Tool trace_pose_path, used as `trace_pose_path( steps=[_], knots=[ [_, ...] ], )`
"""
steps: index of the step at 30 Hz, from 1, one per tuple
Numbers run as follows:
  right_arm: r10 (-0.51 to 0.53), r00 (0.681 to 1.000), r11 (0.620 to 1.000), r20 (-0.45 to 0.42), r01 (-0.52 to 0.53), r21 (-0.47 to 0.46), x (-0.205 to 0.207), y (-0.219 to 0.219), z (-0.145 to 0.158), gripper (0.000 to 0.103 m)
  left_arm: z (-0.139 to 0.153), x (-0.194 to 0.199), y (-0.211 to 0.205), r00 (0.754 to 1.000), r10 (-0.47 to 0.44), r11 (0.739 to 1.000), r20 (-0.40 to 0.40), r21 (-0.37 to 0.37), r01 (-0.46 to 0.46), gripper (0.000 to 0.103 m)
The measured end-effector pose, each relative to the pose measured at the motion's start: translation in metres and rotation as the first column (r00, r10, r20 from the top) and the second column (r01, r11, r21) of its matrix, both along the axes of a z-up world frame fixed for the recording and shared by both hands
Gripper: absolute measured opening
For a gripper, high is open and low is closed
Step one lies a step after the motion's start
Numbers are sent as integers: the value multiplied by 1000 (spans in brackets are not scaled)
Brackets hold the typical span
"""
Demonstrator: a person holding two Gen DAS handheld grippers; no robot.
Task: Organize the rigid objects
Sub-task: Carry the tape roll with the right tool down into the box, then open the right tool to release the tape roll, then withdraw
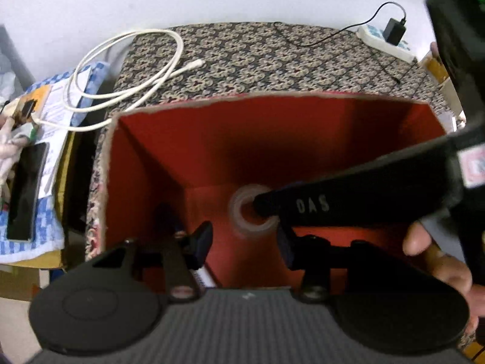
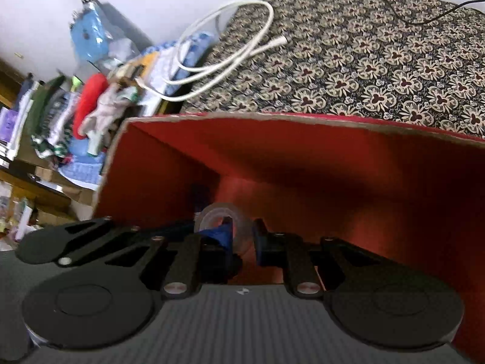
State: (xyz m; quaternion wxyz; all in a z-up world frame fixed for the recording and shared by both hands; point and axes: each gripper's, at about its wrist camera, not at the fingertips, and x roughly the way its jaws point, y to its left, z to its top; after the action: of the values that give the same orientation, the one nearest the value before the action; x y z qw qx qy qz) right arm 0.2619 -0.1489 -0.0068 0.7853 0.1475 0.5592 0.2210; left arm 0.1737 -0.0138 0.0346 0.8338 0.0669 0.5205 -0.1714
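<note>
Both grippers are pointing down into red box (image 1: 212, 139). Left gripper (image 1: 245, 242) is standing part open w/ nothing held. Right gripper (image 2: 242, 239) is clamping clear tape roll (image 2: 222, 221).

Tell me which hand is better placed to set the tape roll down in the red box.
Right. The right gripper pinches the tape roll by its wall, one finger through the hole, low inside the red box. The left gripper hangs open, gripping nothing.

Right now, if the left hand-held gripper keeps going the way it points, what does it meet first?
Probably the clear tape roll on the red box's floor, straight ahead of the left hand-held gripper; depth is unclear.
</note>
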Motion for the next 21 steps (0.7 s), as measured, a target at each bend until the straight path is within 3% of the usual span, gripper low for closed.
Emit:
trace_pose_path(
  steps=[8, 13, 21],
  knots=[
    [-10, 999, 998, -40, 8, -58, 21, 18, -25, 0, -1, -2, -1, 999, -31, 999, 35, 10, 31, 51],
    [-22, 998, 1000, -54, 22, -10, 24, 19, -30, 3, -3, 1, 1, 999, -16, 1000, 42, 2, 16, 48],
    [-19, 997, 990, -70, 29, 140, 26, 8, -28, 4, -1, -1, 5, 998, 0, 999, 68, -32, 2, 50]
  ],
)
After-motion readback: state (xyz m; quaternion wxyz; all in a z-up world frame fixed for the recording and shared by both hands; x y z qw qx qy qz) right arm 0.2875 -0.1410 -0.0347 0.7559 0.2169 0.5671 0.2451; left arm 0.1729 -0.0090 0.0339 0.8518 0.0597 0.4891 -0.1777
